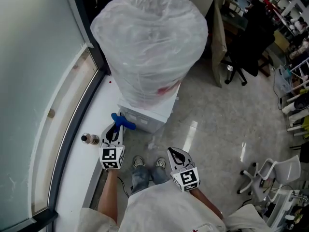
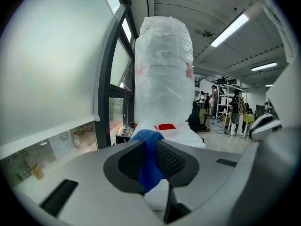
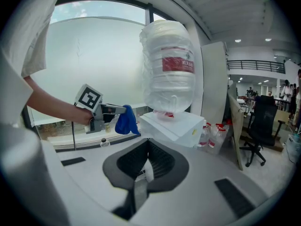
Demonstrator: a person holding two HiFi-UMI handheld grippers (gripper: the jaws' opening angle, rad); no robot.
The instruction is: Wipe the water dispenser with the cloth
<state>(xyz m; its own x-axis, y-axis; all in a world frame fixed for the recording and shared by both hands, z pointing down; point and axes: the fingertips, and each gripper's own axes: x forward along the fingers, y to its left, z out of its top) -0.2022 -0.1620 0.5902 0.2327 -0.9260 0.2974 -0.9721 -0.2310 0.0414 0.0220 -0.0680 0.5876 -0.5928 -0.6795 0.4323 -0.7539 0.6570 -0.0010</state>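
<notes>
Cloth in hand, closing on the dispenser; wiping judged not yet begun.
Left gripper point(image 1: 116, 127) clamped on blue cloth point(image 1: 123, 121); water dispenser point(image 1: 150, 116) just ahead, contact unclear. Next: press cloth onto the white casing. Right gripper point(image 1: 175, 153) closed, empty, behind. Small bottle point(image 1: 90, 138) on the left; bagged jug point(image 1: 149, 42) overhangs the casing.

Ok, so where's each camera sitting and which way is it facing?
Head view: on the person's head, facing down at the water dispenser and its wrapped bottle; shoes, left tool and right tool show.
Left gripper view: on the left tool, facing the bottle along jaws shut on the blue cloth.
Right gripper view: on the right tool, facing the water dispenser along its shut jaws; the left arm shows.
Shared: head and right gripper views both show the left tool holding the cloth.
</notes>
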